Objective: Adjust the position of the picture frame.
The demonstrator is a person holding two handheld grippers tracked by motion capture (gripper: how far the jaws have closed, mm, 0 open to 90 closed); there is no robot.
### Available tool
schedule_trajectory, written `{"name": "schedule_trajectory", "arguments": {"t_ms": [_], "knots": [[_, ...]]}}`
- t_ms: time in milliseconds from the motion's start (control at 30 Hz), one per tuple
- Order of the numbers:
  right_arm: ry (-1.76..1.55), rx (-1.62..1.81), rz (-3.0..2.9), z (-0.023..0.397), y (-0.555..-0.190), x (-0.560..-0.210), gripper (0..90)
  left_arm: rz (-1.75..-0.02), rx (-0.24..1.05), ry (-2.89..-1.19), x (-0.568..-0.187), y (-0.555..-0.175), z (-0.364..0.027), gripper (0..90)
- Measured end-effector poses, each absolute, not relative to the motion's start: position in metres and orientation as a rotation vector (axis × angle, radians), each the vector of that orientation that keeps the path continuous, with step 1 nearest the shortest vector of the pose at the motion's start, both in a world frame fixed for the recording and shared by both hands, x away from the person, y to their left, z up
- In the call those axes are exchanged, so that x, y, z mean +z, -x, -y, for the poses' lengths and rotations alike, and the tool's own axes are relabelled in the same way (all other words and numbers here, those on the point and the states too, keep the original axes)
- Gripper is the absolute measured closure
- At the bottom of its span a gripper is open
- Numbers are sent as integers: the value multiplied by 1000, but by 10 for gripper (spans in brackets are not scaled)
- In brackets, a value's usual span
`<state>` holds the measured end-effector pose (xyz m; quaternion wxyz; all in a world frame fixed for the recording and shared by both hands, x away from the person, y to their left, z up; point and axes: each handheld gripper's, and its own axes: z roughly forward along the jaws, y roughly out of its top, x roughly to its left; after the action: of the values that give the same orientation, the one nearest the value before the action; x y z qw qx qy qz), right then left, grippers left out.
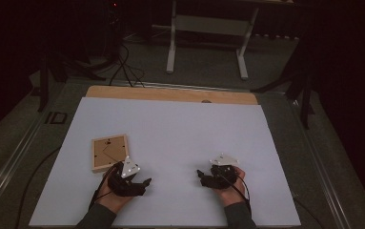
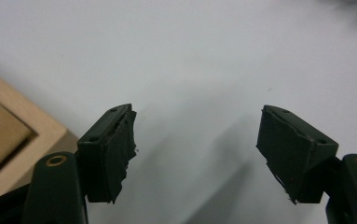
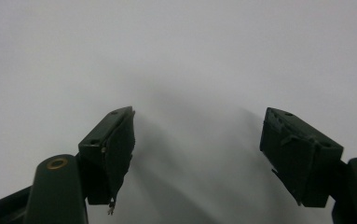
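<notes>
Two tools, each held in one hand, rest low over the white counter [image 1: 170,129]. The left tool [image 1: 144,182] is released: its two black jaws stand wide apart with bare white surface between them, as the left gripper view shows [image 2: 197,154]. The right tool [image 1: 200,173] is likewise released, jaws spread and nothing between them [image 3: 197,154]. The two tools lie well apart, jaws turned toward each other, left at about 7 o'clock on the counter and right at about 5 o'clock.

One wooden picture frame [image 1: 109,152] lies flat, back side up, at about 11 o'clock from the left tool and just beside it; its corner appears at 9 o'clock in the left gripper view [image 2: 13,140]. Nothing grips it.

One white stand [image 1: 208,28] is on the floor beyond the counter, at 12 o'clock.
</notes>
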<state>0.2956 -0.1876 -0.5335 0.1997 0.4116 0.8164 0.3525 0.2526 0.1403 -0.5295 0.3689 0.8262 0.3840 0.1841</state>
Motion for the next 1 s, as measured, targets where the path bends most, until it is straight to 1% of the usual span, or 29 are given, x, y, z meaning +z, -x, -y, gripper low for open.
{"name": "schedule_trajectory", "arguments": {"t_ms": [300,467,733,800,1000], "knots": [[-1124,1034,-2253,188,-293,-526,263,-983,541,-2060,-516,-246,-149,289],[-1122,1055,-2249,189,-292,-524,263,-993,557,-2040,-513,-247,-153,299],[-1128,1073,-2242,190,-292,-522,262,-1025,591,-2011,-508,-246,-164,336],[-1126,1068,-2243,190,-292,-522,262,-1034,591,-2002,-506,-247,-168,359],[-1125,1069,-2243,190,-292,-522,262,-1068,611,-1982,-504,-249,-177,375]]}}
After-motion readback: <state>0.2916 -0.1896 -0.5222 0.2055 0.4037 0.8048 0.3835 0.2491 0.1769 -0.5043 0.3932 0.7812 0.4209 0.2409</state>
